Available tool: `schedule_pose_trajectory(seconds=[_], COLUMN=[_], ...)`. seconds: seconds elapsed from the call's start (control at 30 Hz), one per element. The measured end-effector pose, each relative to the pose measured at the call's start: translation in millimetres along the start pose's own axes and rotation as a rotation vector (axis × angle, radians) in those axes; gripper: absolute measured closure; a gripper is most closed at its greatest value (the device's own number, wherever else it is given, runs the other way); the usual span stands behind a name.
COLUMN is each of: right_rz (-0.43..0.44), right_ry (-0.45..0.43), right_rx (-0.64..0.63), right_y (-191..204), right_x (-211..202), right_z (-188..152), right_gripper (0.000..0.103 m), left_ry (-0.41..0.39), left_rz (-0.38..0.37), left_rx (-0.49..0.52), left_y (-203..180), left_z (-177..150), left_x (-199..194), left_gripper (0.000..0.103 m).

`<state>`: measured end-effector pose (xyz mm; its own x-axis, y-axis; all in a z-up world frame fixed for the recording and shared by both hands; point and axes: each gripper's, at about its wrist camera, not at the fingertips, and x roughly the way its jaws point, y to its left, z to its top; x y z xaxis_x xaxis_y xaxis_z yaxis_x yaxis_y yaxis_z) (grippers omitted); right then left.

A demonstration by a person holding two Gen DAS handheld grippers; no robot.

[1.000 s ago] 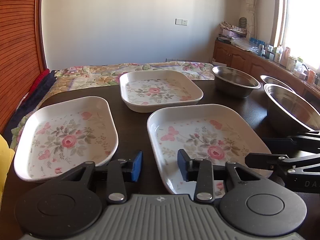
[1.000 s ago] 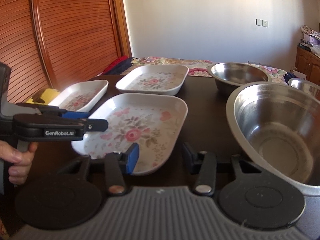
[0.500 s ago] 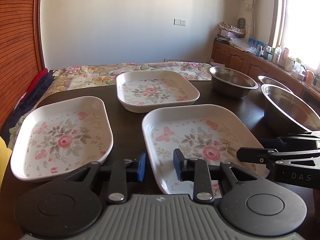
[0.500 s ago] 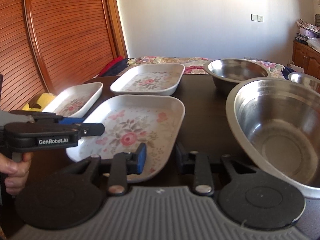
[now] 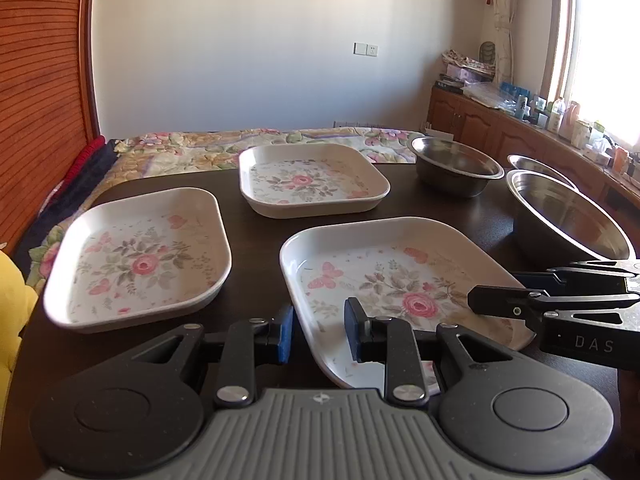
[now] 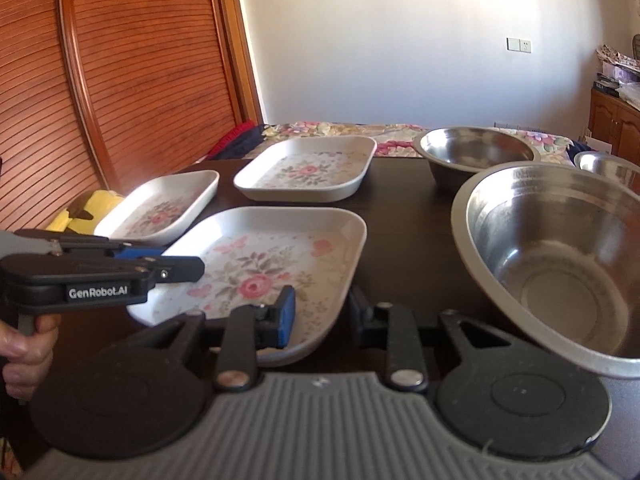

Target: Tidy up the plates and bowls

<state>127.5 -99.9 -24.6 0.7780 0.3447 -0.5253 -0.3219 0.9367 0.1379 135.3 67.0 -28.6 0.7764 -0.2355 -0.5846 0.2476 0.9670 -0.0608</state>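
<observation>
Both grippers grip the near floral plate (image 5: 400, 280) on the dark bench (image 5: 256, 224). Left gripper (image 5: 319, 334) is narrowed onto its left rim, right gripper (image 6: 322, 312) onto its right rim. A second plate (image 5: 140, 256) sits at 9 o'clock of it, a third (image 5: 308, 180) at 12. Steel bowls: big (image 6: 556, 256) at 3 o'clock, another (image 6: 476, 152) at 1, a small one (image 6: 608, 164) partly hidden behind the big one.

A dark table (image 5: 256, 236) has a flowered cloth (image 5: 192, 152) at its far end, a slatted wooden door (image 6: 140, 80) to one side, and a cluttered wooden cabinet (image 5: 480, 120) under the window (image 5: 600, 28).
</observation>
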Motion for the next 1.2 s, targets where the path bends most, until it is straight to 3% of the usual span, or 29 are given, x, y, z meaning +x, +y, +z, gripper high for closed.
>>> schedule_pose_trajectory(seconds=[0.6,1.2], right_rz=[0.018,0.053], right_ry=[-0.039,0.007], right_rx=[-0.042,-0.054], right_y=[11.4,29.4], right_x=[-47.8,-65.1], right_z=[-22.6,-53.6], right_gripper=[0.074,0.074], left_ry=[-0.033,-0.003], left_rz=[0.010,0.036], left_rx=[-0.001,-0.032], left_y=[-24.0,-25.4], left_z=[-31.3,-63.5], left_x=[-56.0,-75.5], left_gripper=[0.076,0.076])
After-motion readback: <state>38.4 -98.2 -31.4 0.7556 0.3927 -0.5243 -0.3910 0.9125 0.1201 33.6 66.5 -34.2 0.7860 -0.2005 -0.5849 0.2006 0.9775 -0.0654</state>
